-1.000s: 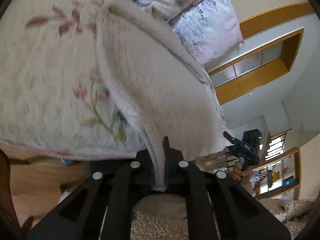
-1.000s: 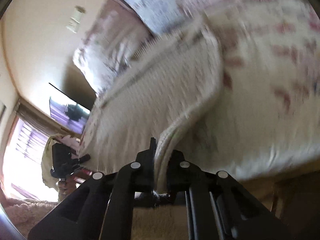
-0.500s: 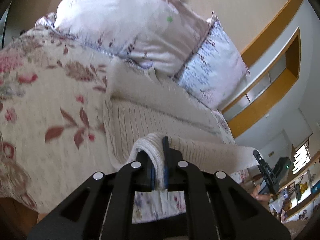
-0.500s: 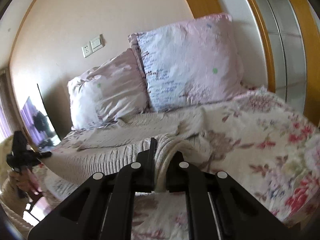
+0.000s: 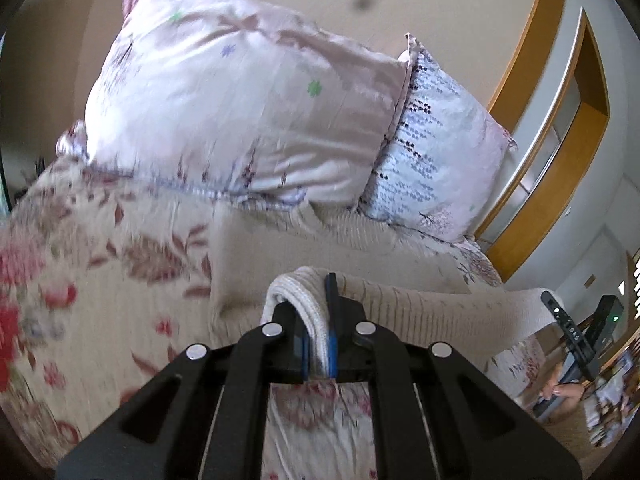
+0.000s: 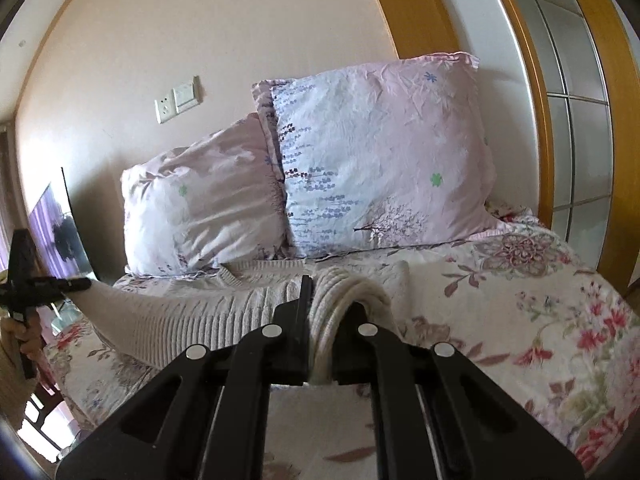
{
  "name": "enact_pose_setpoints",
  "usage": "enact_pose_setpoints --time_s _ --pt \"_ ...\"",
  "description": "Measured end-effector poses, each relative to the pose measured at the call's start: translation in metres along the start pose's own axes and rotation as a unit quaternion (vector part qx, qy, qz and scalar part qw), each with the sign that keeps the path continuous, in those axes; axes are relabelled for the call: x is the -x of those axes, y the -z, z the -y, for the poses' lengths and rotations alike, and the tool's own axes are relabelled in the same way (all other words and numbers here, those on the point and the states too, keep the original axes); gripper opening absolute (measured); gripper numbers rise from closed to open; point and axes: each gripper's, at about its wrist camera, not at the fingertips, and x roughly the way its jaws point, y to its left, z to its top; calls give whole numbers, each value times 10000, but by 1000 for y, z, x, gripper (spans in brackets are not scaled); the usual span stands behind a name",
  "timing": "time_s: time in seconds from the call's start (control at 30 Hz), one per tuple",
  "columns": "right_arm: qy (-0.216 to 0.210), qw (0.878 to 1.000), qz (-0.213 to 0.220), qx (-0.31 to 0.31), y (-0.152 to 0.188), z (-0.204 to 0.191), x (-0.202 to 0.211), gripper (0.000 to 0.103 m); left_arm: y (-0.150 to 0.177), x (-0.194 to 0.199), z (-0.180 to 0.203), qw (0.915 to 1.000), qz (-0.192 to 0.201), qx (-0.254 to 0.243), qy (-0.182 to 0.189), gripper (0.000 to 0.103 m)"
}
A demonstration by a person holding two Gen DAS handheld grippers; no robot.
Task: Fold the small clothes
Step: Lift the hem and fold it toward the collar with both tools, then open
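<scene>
A cream ribbed knit sweater [image 5: 372, 256] lies on the floral bedspread [image 5: 100, 288], its far end by the pillows. My left gripper [image 5: 318, 340] is shut on one near corner of its hem, held above the bed. My right gripper [image 6: 322, 340] is shut on the other near corner of the sweater [image 6: 224, 320]. The hem stretches taut between the two grippers. The right gripper also shows in the left wrist view [image 5: 560, 316], and the left gripper shows at the left of the right wrist view [image 6: 76, 285].
Two pale pink floral pillows [image 6: 384, 160] [image 6: 204, 200] lean against the beige wall at the head of the bed. A wooden-framed glass partition [image 6: 580, 120] stands at the right. A picture [image 6: 60, 232] leans at the left. The bedspread [image 6: 540, 320] covers the bed.
Both grippers have lifted the hem from hanging low beside the bed up over the bedspread and carried it toward the pillows. The sweater's body now lies flat on the bed.
</scene>
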Motion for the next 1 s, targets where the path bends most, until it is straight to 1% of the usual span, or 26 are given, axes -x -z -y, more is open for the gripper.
enact_pose_setpoints --time_s 0.17,0.27,0.33,0.4,0.47,0.6,0.63,0.7,0.8,0.83,0.9,0.97,1.0 --pt "134 9998 20 156 -23 -1 -20 7 -37 -20 10 9996 104 -203 -171 6" --pt "194 9997 31 112 -32 2 -36 7 -57 -36 8 9997 162 -125 -130 6" --pt "217 9997 -52 54 -35 6 -50 7 -65 -49 6 9997 153 -98 -137 6" --pt "276 9994 -220 26 -36 10 -69 7 -71 -71 1 9998 79 -40 -188 6" --pt "324 9983 -487 -61 -35 18 -96 7 -71 -92 -6 9997 -24 77 -249 6" --pt "309 9916 -1147 -502 -22 41 -152 7 -60 -146 -36 9963 -483 601 -376 6" --pt "290 9876 -1372 -703 -17 49 -168 7 -57 -159 -45 9942 -634 785 -365 6" --pt "293 9787 -1673 -1153 -8 65 -194 7 -51 -182 -64 9882 -902 1200 -302 6" --pt "329 9664 -1901 -1697 1 84 -220 8 -47 -198 -80 9819 -1036 1578 -127 6" --pt "348 9598 -2005 -1932 4 89 -229 9 -47 -202 -84 9795 -1070 1707 -53 7" --pt "290 9477 -2180 -2312 5 96 -247 17 -48 -209 -88 9761 -1099 1873 74 8" --pt "186 9466 -2086 -2453 2 97 -253 37 -50 -213 -90 9733 -1089 2017 116 9" --pt "165 9486 -1979 -2463 -2 96 -253 42 -53 -214 -91 9715 -1062 2110 185 13"
